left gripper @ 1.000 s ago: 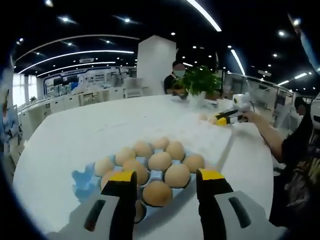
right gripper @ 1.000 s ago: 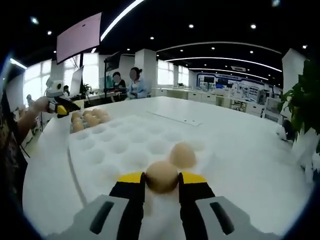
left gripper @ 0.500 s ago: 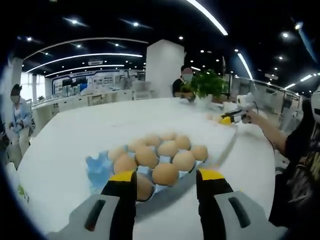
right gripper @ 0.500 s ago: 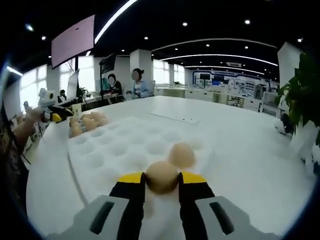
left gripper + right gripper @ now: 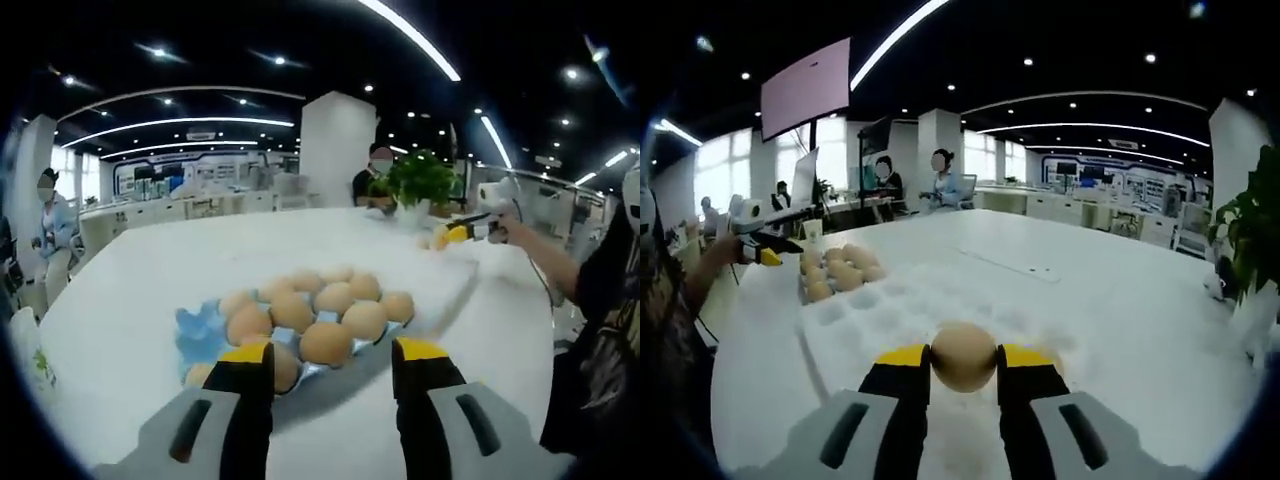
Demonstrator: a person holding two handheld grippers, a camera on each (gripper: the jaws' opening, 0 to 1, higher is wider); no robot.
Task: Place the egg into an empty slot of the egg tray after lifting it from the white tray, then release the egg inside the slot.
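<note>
Now, the scene by its parts:

Right gripper [image 5: 964, 360]: its two yellow-tipped jaws pinch a brown egg [image 5: 964, 356] from both sides. The grip sits at the widest part of the egg, probably so it cannot slip.

Egg: it is held in the air above the near edge of the white tray [image 5: 910, 300], so I judge the lifting step is done and the carry comes next.

White tray: a moulded sheet with many round hollows, lying on the white table [image 5: 1120, 310]. The hollows I can see look empty.

Egg tray [image 5: 200, 330]: a blue tray with brown eggs [image 5: 335, 300], just in front of the left gripper. It lies beside the white tray, near the far end in the right gripper view [image 5: 840, 272], likely to keep the carry short.

Left gripper [image 5: 331, 362]: its jaws are spread apart and hold nothing. It hovers low before the egg tray, maybe ready to steady it.

Empty slot: some blue shows at the left side of the egg tray, so the free slots are probably there; I cannot count them.

Risk: pressing harder could crack the shell.
</note>
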